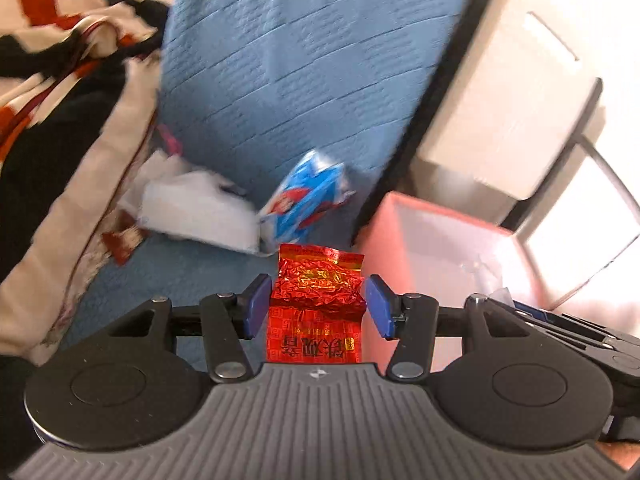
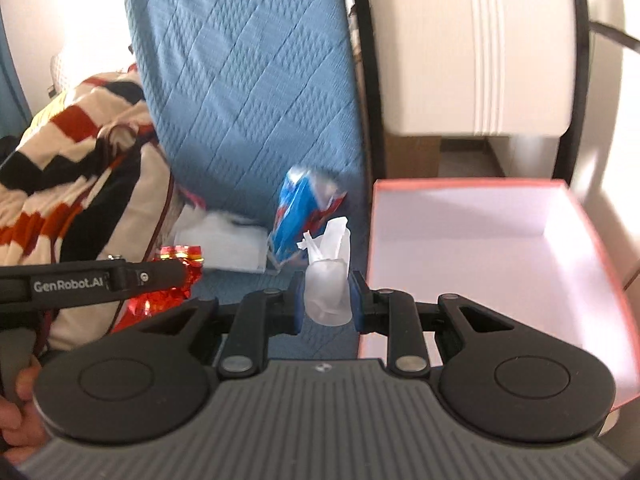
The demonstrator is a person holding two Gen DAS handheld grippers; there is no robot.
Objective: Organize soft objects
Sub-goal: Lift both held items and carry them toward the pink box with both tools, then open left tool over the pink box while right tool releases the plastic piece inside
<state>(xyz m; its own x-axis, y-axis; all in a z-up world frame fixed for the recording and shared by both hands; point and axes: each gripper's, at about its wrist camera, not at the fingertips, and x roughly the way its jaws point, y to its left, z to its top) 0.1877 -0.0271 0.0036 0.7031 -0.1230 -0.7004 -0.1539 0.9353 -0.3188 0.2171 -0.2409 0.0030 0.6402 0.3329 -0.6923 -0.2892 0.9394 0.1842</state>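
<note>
We are at a blue quilted sofa (image 2: 248,80), and its tall back cushion stands up behind everything, so small things slide down and rest at the bottom of it. A big striped blanket (image 2: 80,148) in cream, red and black is piled on the seat at one side, out of our way. On the other side, right next to the seat, sits the pink box (image 2: 576,216) with its white inside showing and no lid on, and we think it is there so the soft things can go in. We cannot see anything in it yet. A white pack (image 2: 224,246) and a blue snack bag (image 2: 298,216) lie on the seat, the bag leaning against the back cushion, both waiting their turn. Our left gripper (image 1: 318,306) is clamped on a red foil packet (image 1: 316,300), one blue pad on each side, so the crinkly packet cannot slip out. Our right gripper (image 2: 326,300) is squeezed on a small white plastic pouch (image 2: 328,288) with a twisted top, holding it up above the seat, just beside the box.
</note>
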